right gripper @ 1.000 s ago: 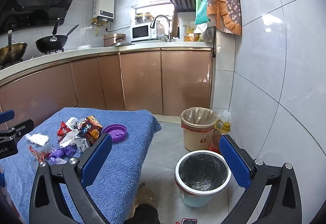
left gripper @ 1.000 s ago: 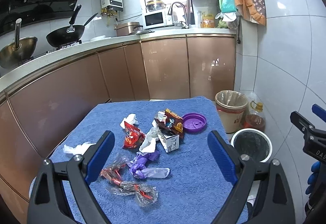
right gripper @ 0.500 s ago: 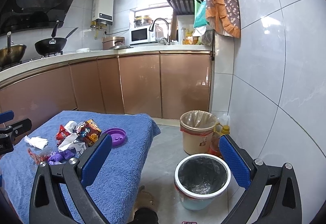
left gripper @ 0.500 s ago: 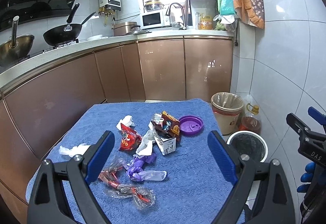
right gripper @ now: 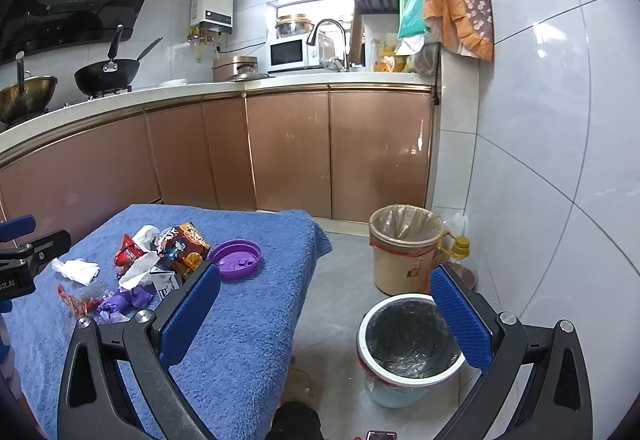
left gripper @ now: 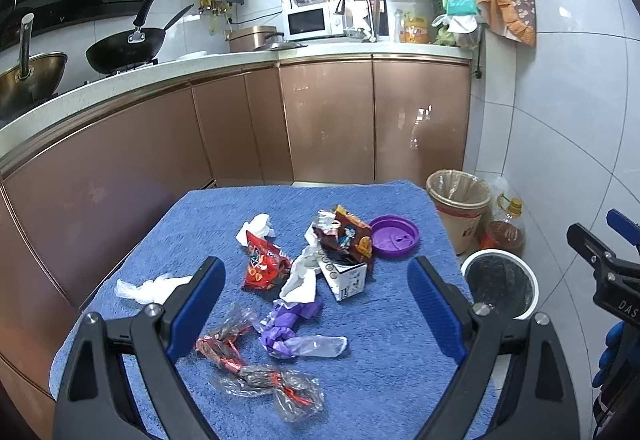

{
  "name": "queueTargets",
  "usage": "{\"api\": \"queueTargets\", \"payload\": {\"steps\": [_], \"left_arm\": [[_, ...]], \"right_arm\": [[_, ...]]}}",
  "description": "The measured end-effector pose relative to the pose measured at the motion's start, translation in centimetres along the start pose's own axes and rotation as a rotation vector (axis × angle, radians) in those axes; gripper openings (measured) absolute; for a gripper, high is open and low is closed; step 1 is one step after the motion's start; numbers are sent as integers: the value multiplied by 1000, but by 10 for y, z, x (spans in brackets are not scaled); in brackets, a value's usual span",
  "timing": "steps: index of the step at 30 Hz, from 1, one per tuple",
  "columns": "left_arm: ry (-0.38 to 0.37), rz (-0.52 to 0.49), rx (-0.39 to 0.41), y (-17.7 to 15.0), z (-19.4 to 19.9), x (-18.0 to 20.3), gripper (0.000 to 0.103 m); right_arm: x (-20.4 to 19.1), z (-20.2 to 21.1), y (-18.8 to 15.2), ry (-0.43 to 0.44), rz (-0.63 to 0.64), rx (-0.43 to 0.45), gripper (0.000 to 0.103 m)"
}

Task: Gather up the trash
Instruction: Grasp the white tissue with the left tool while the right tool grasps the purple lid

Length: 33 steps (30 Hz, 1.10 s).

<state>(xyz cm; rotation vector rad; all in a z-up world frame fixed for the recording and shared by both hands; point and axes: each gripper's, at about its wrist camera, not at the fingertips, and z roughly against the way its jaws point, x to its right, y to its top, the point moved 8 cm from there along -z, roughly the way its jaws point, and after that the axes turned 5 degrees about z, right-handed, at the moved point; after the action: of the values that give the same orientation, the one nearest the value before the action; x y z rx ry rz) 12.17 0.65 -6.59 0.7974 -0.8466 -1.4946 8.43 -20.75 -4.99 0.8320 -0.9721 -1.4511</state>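
Note:
Trash lies scattered on a blue-towelled table [left gripper: 392, 372]: a red snack bag [left gripper: 262, 262], a brown snack bag [left gripper: 346, 236] over a small white carton [left gripper: 348, 278], white tissues [left gripper: 150, 286], purple wrappers [left gripper: 292, 324], clear red-striped wrappers [left gripper: 256, 372] and a purple lid [left gripper: 394, 236]. My left gripper [left gripper: 316, 310] hovers open above the near trash, holding nothing. My right gripper [right gripper: 324, 318] stands open and empty off the table's right edge, above a white bin with a black liner [right gripper: 412, 344]. The same bin [left gripper: 500, 284] shows right of the table.
A beige lined bin [right gripper: 404, 244] and an oil bottle [right gripper: 460, 248] stand by the tiled wall. Copper-coloured cabinets [left gripper: 328, 124] run behind the table under a counter with woks, a microwave and a tap. A dark object [right gripper: 296, 420] sits at the bottom edge.
Both cameras have pulled slightly back and up, so the table and bins sit a little lower and smaller. Neither gripper has changed its opening, and the trash lies as before.

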Motion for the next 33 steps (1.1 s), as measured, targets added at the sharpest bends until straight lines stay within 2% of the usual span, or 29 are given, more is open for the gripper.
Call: {"api": "queueTargets", "payload": {"steps": [10, 15, 18, 23, 28, 30, 33], "left_arm": [[26, 22, -46, -2, -32, -22, 93], [47, 85, -77, 4, -45, -67, 93], [62, 148, -104, 7, -51, -107, 92], [-13, 293, -199, -8, -64, -160, 92], [-49, 481, -286, -33, -83, -207, 91], [-64, 551, -310, -40, -90, -218, 90], [-119, 672, -353, -52, -107, -227, 88]], "right_arm": [[-27, -41, 1, 86, 40, -56, 103], [-49, -68, 1, 173, 63, -99, 103], [-67, -94, 1, 272, 67, -144, 101], [-88, -142, -5, 408, 38, -251, 82], [-95, -199, -14, 474, 14, -374, 51], [-95, -220, -19, 479, 5, -413, 44], [-97, -237, -22, 490, 10, -430, 40]]}}
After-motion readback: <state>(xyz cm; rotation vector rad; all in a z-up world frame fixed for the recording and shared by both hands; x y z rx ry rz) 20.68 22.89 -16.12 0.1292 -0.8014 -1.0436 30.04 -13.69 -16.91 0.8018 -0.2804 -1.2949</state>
